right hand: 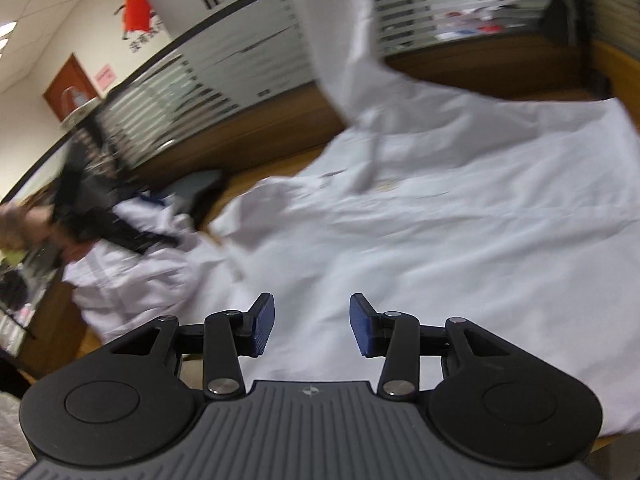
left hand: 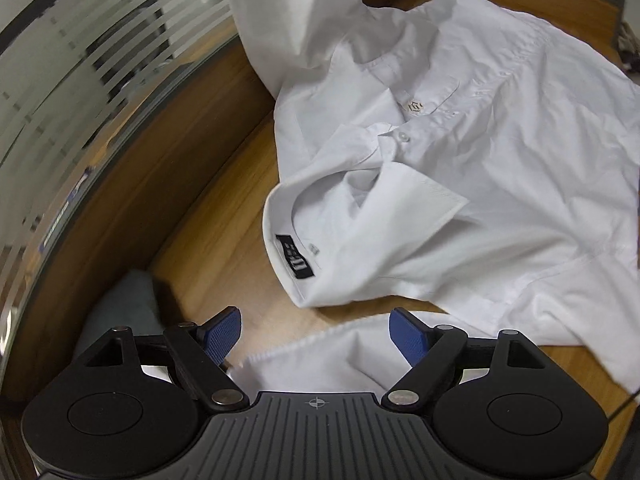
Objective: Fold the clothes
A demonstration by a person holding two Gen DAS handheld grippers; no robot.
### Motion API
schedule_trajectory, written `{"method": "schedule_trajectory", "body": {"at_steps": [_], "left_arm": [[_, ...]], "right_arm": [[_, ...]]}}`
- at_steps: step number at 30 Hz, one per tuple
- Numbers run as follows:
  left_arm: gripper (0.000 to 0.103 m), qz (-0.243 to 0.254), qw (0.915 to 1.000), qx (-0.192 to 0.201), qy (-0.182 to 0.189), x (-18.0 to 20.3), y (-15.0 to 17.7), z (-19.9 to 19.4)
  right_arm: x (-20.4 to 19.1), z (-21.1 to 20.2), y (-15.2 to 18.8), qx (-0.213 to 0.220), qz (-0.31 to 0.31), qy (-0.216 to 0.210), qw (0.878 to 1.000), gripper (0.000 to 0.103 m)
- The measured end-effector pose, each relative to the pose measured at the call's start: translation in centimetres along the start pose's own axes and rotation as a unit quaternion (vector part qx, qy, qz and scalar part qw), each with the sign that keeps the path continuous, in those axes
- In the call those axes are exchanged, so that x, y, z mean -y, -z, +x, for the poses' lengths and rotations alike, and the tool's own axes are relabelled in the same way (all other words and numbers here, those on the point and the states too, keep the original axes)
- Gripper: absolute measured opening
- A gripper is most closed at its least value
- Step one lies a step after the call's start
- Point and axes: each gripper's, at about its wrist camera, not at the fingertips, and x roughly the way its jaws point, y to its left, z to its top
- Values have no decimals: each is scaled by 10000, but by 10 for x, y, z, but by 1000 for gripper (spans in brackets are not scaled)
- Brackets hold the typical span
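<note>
While the white cotton button-up shirt (left hand: 460,152) lies spread front-up across the brown wooden tabletop (left hand: 224,232), we see it is not yet a neat fold: its collar (left hand: 360,216) with the black neck label (left hand: 296,256) is crumpled toward the table's near side, and one long white sleeve (left hand: 288,20) rises off the cloth toward the upper edge of the view, though we cannot make out what keeps it up. Our left gripper (left hand: 316,336) hovers low over the near edge of the fabric with its blue-padded fingers (left hand: 222,336) spread wide and nothing between them; we judge it is placed there because a loose hem or sleeve end lies right under it, handy to pinch. Our right gripper (right hand: 312,330) also stands spread and empty above the broad body of the shirt (right hand: 460,240), and its view is blurred, which suggests motion. In that view the other handheld tool and a hand (right hand: 24,228) show blurred at the far left, by the bunched cloth. Since the panel lies flat but the sleeves and collar are loose, we judge the scene fits either smoothing before a fold or reaching for a sleeve to bring it across.
</note>
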Motion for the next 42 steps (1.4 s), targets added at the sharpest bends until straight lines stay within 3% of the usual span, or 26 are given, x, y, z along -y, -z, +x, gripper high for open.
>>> {"method": "schedule_trajectory", "body": {"at_steps": [5,9,14,16,20,21,22,23,24,27,31,34,37,38,40,42], "left_arm": [[83,710,9965,132,419,-6,-1,20],[83,1275,9887,237,752,-10,-1,35],[81,1961,9723,318,1229,-10,-3,61],[76,2083,9667,306,1458,-13,-4,68],[57,2272,9563,248,1822,-19,-6,81],[46,2299,9541,238,1908,-22,-7,82],[34,2292,9517,234,2029,-27,-9,81],[34,2285,9492,231,2151,-33,-12,81],[32,2277,9466,228,2272,-39,-15,80],[28,2222,9372,336,2669,-60,-26,68],[28,2164,9160,180,3374,-77,-45,55],[29,2409,9036,-183,3537,-73,-47,58],[30,2586,9011,-467,3449,-64,-42,69],[31,2523,9021,-461,3470,-65,-40,71],[34,2259,9042,-414,3600,-71,-37,75],[35,2000,9083,-374,3655,-76,-35,79]], "right_arm": [[-57,38,30,-435,-160,18,9989,49],[-90,69,57,-587,1,437,9973,51],[-123,103,86,-640,260,1133,9912,56],[-137,116,96,-631,293,1517,9860,65],[-159,135,109,-697,53,2108,9750,69],[-163,140,112,-735,-93,2325,9698,67],[-167,144,114,-777,-238,2555,9634,48],[-167,146,115,-837,-298,2740,9576,29],[-167,146,116,-903,-326,2908,9520,1],[-162,115,106,-690,-9,2963,9526,1],[-157,56,91,-205,253,2949,9550,2],[-145,44,86,-546,270,2643,9625,3],[-142,52,85,-992,108,2446,9645,7],[-145,54,83,-959,89,2493,9636,7],[-156,54,73,-668,23,2542,9648,20],[-169,59,60,-290,9,2456,9689,25]]}}
